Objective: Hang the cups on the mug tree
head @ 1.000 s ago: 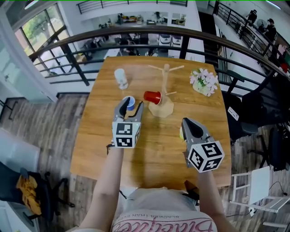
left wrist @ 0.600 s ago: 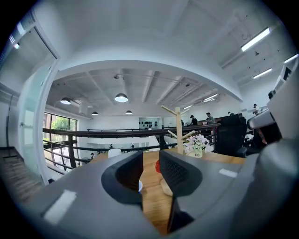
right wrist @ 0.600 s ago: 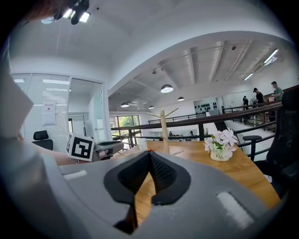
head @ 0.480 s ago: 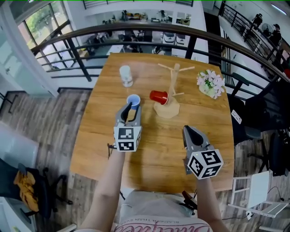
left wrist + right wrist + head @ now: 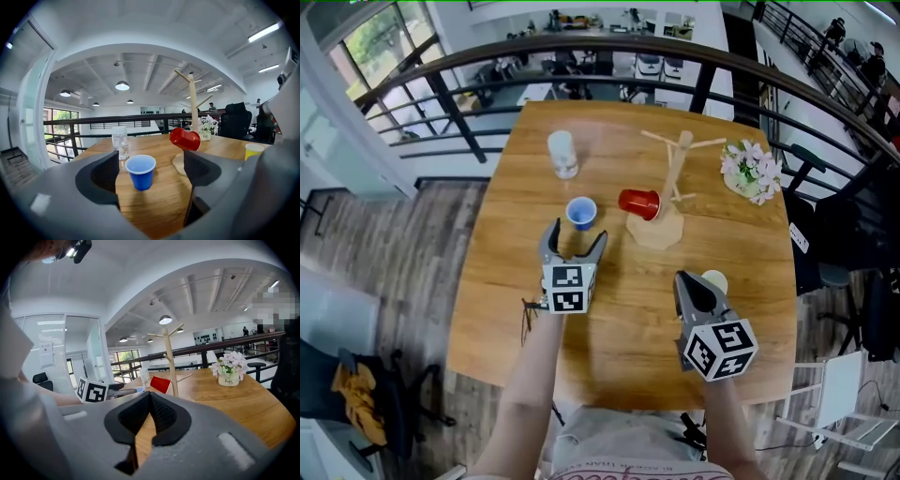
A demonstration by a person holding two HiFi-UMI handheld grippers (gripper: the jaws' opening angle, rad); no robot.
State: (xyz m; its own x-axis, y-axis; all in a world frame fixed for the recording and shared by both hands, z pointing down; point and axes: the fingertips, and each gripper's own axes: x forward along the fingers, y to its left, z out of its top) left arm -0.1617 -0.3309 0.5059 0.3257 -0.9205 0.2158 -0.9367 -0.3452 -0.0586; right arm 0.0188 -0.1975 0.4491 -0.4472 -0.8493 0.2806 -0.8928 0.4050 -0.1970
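In the head view, the yellow cup (image 5: 715,278) is half hidden behind the right gripper (image 5: 682,278), at 5 o'clock from the mug tree (image 5: 677,173). In the left gripper view, that cup's bottom is covered by the gripper's own body, at 3 o'clock. In the right gripper view, the blue cup (image 5: 139,389) is mostly hidden by the left gripper (image 5: 126,390), and the mug tree's base cannot be seen. The person's body (image 5: 628,450) is cut off at 6 o'clock in the head view.

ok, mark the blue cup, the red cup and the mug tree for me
blue cup (image 5: 580,212), head view, middle of its open mouth
red cup (image 5: 639,203), head view, its side wall
mug tree (image 5: 680,169), head view, the upright post
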